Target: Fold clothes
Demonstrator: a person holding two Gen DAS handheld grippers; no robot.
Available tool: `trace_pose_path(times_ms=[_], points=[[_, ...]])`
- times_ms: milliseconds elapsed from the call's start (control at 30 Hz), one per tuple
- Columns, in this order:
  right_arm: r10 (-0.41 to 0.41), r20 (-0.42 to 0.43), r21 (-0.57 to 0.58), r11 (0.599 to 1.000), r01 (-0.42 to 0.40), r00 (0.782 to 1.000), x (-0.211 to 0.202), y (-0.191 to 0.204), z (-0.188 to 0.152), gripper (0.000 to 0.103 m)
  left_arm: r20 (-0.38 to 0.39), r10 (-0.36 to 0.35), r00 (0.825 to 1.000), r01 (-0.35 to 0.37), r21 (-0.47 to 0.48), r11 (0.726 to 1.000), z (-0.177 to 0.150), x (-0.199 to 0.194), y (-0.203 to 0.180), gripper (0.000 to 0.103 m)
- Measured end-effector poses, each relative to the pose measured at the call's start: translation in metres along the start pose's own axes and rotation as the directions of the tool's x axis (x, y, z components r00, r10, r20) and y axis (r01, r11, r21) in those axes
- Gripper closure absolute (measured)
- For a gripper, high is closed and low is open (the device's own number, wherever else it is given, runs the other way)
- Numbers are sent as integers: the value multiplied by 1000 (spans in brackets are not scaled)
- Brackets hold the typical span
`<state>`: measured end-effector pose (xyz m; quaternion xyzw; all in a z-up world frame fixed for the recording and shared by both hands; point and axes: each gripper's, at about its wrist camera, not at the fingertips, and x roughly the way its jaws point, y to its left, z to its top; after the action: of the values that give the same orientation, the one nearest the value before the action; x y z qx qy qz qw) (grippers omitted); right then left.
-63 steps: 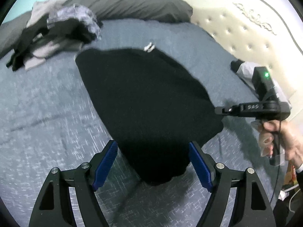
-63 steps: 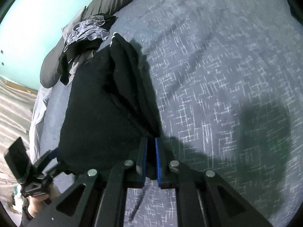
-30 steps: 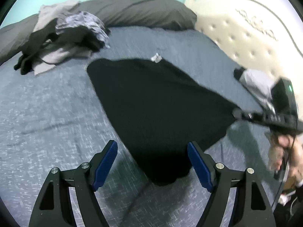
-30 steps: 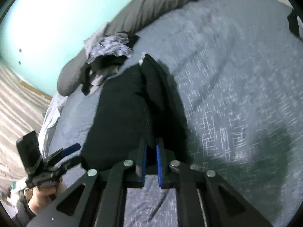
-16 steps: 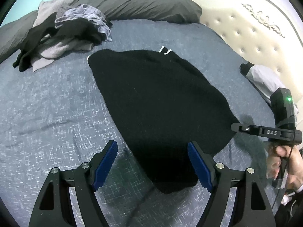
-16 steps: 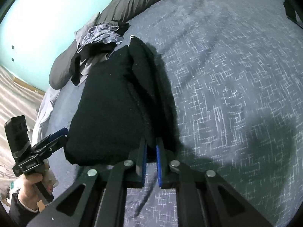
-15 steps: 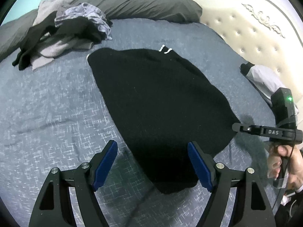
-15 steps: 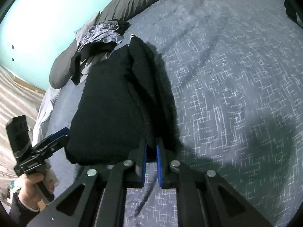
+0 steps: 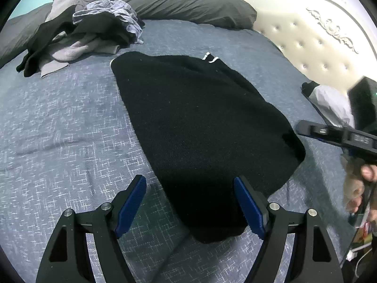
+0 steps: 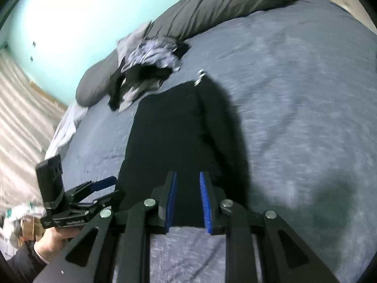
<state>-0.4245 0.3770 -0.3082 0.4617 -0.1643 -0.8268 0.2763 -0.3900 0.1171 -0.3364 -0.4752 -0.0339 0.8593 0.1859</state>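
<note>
A black garment lies folded lengthwise on the blue-grey bed, its white-trimmed end far from me; it also shows in the right wrist view. My left gripper is open and empty, hovering over the garment's near corner. My right gripper is open with a narrow gap, just above the garment's near edge, holding nothing. The right gripper also shows at the right of the left wrist view, beside the garment's right corner. The left gripper appears at the lower left of the right wrist view.
A heap of unfolded clothes lies at the far left by the dark grey pillows. A tufted cream headboard stands at the right, with a white item before it. The bed's left edge drops to the floor.
My right gripper has opened and let go of the garment's edge, which now lies flat. The right view has swung and tilted. My left gripper stays open in place.
</note>
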Motion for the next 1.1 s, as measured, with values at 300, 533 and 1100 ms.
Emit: trace_pose_path(times_ms=[300,533,1100], points=[[-77,-56,101,991,83,995,55,-39,11,99,5,-5,1000,4,11,1000,0,0,0,22],[-37,10,56,998,37,999,39,-22,24,99,8,-7,1000,7,10,1000,0,-1,-1,23],[-95,-3,-37,995,95,995,73,-15,50,97,14,-4,1000,4,11,1000,-1,-4,-1,24]])
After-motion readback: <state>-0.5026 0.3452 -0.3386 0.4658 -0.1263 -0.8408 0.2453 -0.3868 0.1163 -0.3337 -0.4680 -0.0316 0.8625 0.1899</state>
